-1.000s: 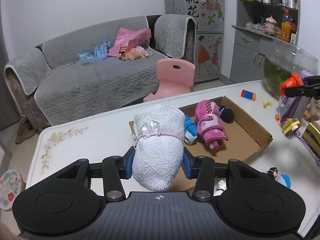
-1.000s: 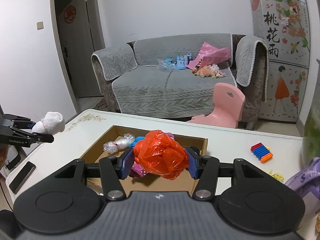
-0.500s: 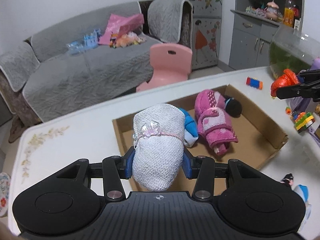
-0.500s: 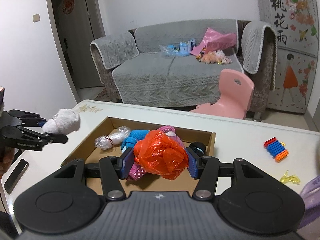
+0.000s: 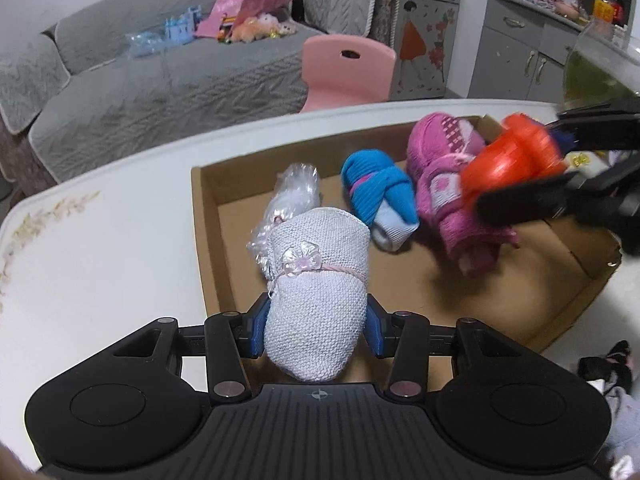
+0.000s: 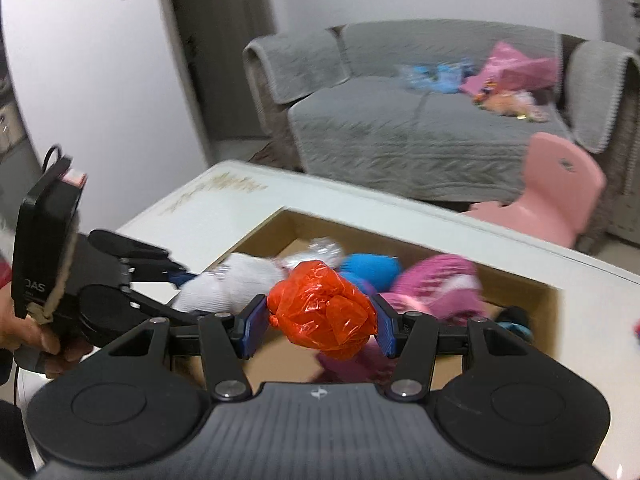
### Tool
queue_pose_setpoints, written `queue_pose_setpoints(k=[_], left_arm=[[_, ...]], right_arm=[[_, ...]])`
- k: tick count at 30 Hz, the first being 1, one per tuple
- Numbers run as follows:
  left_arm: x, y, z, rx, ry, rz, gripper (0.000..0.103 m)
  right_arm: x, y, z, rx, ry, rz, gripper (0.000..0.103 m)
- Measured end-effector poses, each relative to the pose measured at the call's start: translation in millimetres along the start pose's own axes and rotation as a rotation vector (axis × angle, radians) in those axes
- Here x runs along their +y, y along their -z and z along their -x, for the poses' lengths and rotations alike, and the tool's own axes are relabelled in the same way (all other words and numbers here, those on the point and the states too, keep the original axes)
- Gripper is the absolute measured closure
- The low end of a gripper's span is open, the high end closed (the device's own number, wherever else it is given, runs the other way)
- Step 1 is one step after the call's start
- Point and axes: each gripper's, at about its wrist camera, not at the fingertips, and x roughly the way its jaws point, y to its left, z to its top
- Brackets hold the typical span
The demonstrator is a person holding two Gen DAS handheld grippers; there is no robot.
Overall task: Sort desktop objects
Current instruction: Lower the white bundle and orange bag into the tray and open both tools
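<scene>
My left gripper (image 5: 316, 324) is shut on a white knitted sock roll (image 5: 316, 296) with a small pink bow, held over the near left corner of the cardboard box (image 5: 208, 248). My right gripper (image 6: 318, 326) is shut on a crumpled orange plastic bag (image 6: 324, 316), held above the box (image 6: 264, 228); the bag also shows blurred in the left wrist view (image 5: 508, 160). In the box lie a clear plastic bundle (image 5: 292, 192), a blue sock roll (image 5: 376, 200) and a pink sock roll (image 5: 444, 184).
The box sits on a white table (image 5: 100, 240). A dark sock (image 5: 604, 364) lies on the table to the right of the box. A pink chair (image 5: 344, 68) and a grey sofa (image 5: 160, 80) stand behind the table. A fish bowl (image 5: 596, 64) is at the far right.
Both grippers have moved in over the box and lower, still holding their objects. The right gripper with the orange bag has come close to the left one.
</scene>
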Motion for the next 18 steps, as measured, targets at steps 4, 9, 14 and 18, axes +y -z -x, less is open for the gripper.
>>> queue_pose_setpoints(k=[4,9,14,18], left_arm=[[2,2,-5,-0.007,-0.010,-0.004,0.050],[-2,5,-8,-0.015,-0.025,-0.033,0.050],[-9,11,-10,-0.029,-0.043,-0.087,0.046],[-17,13,-14,-0.020,-0.056,-0.137,0.037]], right_arm=[[9,2,-29,0.069,0.004,0.047,0.052],[18,8,-48,0.134,0.034,0.105,0.052],[20,12,-45,0.147,0.043,0.150,0.053],[24,12,-44,0.168,0.061,0.197,0.052]])
